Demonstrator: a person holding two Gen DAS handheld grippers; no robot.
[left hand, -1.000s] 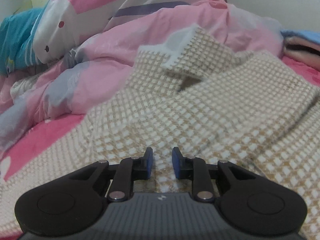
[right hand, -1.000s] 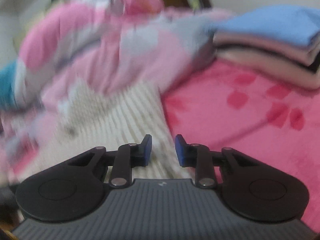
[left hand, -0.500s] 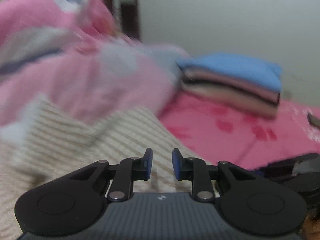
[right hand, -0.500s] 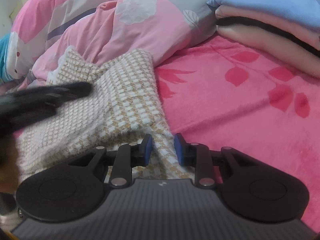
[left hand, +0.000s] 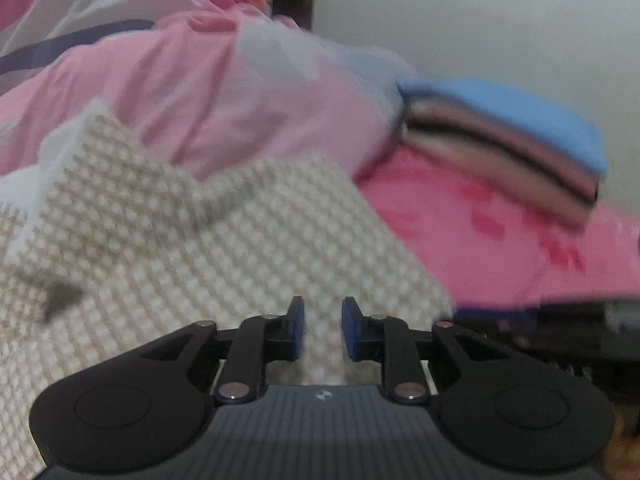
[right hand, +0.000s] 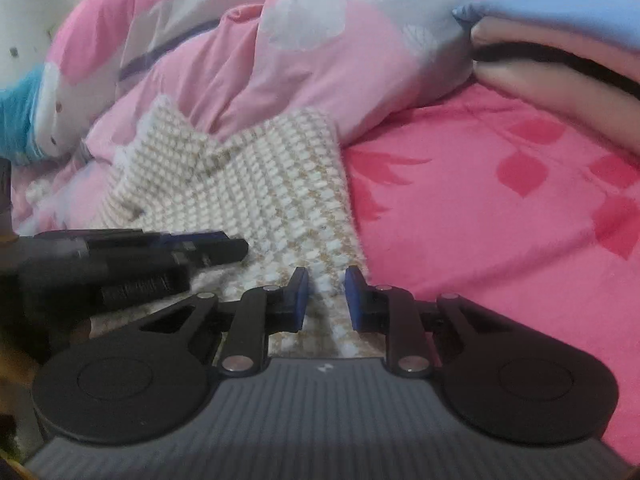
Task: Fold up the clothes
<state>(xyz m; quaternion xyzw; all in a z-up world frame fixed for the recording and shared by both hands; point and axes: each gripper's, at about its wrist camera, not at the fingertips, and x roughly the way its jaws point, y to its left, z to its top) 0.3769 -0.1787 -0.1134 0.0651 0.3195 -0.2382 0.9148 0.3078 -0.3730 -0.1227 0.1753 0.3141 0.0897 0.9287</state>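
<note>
Nearest, in the right wrist view, the right claw sits low over the near right edge of a cream and tan checked knit garment. Its blue pads are parted with a narrow gap, and knit fabric shows in that gap; whether it is pinched I cannot tell.

Just left of this claw, the left claw lies side-on, low over the same near hem. In its own view, the left claw also has a narrow gap between its pads, with the knit garment under and ahead of it, and no clear grip.

Ahead of both claws the garment lies spread on the pink flowered bed sheet, with a raised flap at its far left. Beyond it is a bunched pink quilt. Far right of the claws sits a stack of folded clothes, blue on top.

Risks, as a judgement: if either claw closes on only one layer or a thin edge, the loose knit could slip out mid-fold. Because the claws are close together, lifting could gather the hem into a bunch, not a straight fold. The raised flap may get trapped inside, and the far edge could catch on the quilt.
</note>
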